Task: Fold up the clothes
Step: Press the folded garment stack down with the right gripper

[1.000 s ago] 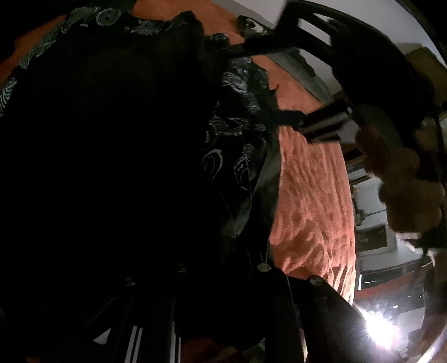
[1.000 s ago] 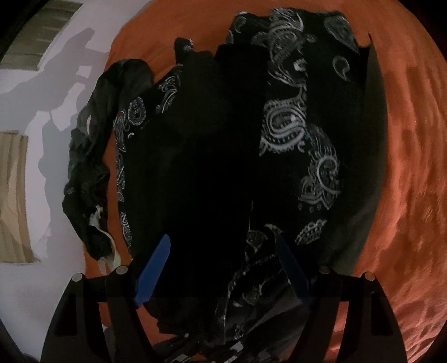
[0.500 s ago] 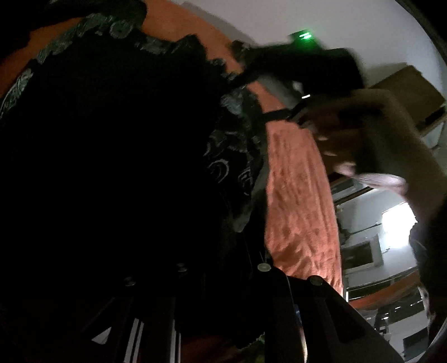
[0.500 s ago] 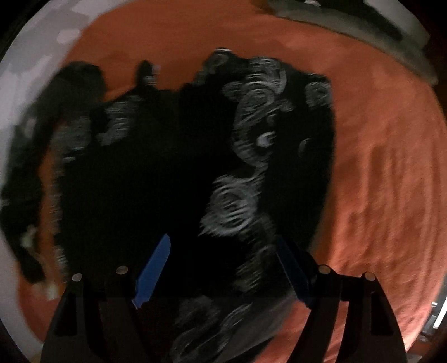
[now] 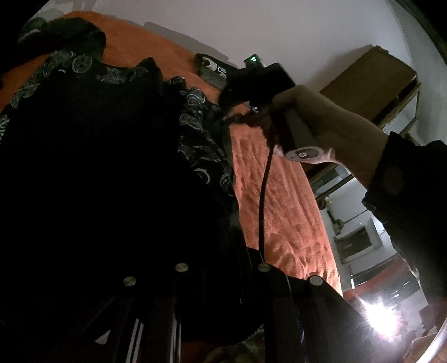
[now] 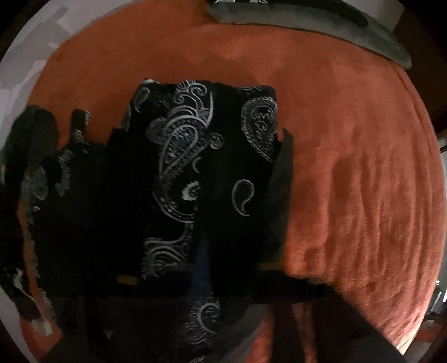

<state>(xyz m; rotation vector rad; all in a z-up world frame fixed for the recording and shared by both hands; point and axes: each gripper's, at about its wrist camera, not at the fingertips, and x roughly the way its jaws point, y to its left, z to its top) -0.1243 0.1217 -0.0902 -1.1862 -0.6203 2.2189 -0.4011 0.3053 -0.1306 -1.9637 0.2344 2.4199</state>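
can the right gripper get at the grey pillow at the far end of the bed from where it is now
Probably not yet. The right gripper is shut on the black paisley garment, and the grey pillow lies beyond it across open orange blanket.

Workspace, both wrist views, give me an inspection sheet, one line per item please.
Surface: orange textured bedspread, rumpled at the right.
Job's things: black paisley garment spread on the bedspread, partly folded; it fills most of the left wrist view.
Clutter: dark cloth heap at the far left of the bed; grey printed pillow at the far edge.
Grippers: left gripper buried in dark fabric, jaws not readable; right gripper held in a hand, tips at the garment's edge, its fingers hidden in its own view.
Cables: one dark cable hanging from the right gripper.
Surroundings: white wall, brown cabinet, bright light glare low right.
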